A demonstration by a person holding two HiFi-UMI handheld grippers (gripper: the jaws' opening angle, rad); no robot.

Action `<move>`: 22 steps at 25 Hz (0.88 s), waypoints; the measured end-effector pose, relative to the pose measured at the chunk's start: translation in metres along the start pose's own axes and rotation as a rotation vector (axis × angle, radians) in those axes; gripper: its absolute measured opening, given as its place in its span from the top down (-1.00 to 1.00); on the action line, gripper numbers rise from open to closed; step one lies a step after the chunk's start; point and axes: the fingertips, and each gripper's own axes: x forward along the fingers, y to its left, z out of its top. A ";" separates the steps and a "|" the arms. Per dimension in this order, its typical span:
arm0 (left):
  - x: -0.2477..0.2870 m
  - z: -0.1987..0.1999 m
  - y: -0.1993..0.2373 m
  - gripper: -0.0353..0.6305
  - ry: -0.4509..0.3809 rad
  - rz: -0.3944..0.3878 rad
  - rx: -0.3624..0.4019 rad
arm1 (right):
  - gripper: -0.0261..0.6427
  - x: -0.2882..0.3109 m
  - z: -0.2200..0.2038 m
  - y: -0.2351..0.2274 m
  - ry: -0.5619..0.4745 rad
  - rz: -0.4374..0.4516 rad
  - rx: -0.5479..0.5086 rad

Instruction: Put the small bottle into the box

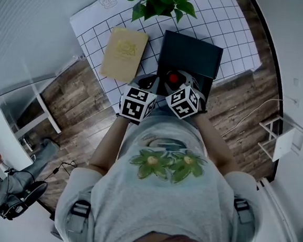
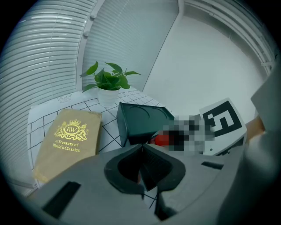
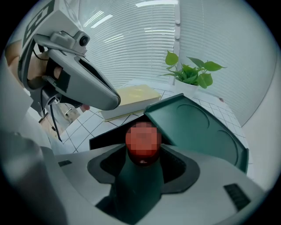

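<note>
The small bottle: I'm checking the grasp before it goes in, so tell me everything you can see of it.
The small bottle has a dark green, smooth-looking body that narrows to a red cap. The jaws of the right tongs clamp its body, and the cap points away toward the open dark box. In the head view it sits over the box's near end. Whether it touches the box cannot be told.

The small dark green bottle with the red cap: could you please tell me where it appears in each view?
Head view: small dark green bottle, red cap only, centre, at the dark green box's near edge.
Left gripper view: its red cap, right of centre, beside the box.
Right gripper view: bottom centre, clamped in the right hand-held gripper.
Shared landmark: the leafy green potted plant.
</note>
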 end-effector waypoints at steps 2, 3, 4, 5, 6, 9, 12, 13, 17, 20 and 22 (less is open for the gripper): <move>-0.002 0.002 -0.002 0.87 -0.008 0.003 0.006 | 0.27 -0.003 0.001 0.001 -0.001 0.007 0.012; -0.004 0.003 -0.003 0.88 -0.012 0.004 0.007 | 0.27 -0.006 0.002 0.001 -0.007 0.008 0.016; -0.005 0.003 -0.004 0.87 -0.016 0.005 0.008 | 0.27 -0.009 0.004 0.002 -0.017 0.006 0.020; -0.007 0.004 -0.004 0.87 -0.020 0.006 0.009 | 0.27 -0.012 0.006 0.003 -0.028 0.002 0.024; -0.008 0.004 -0.005 0.87 -0.024 0.007 0.012 | 0.27 -0.016 0.008 0.004 -0.039 -0.004 0.027; -0.013 0.007 -0.008 0.87 -0.036 0.011 0.023 | 0.27 -0.026 0.014 0.004 -0.070 -0.027 0.038; -0.018 0.011 -0.012 0.88 -0.049 0.014 0.031 | 0.27 -0.037 0.020 0.004 -0.109 -0.058 0.054; -0.019 0.012 -0.013 0.88 -0.053 0.014 0.033 | 0.27 -0.041 0.022 0.004 -0.122 -0.066 0.060; -0.024 0.014 -0.017 0.87 -0.064 0.015 0.045 | 0.27 -0.052 0.028 0.006 -0.154 -0.075 0.066; -0.027 0.016 -0.020 0.88 -0.074 0.015 0.054 | 0.27 -0.058 0.031 0.006 -0.166 -0.078 0.068; -0.028 0.016 -0.022 0.88 -0.079 0.011 0.052 | 0.27 -0.063 0.033 0.006 -0.175 -0.077 0.074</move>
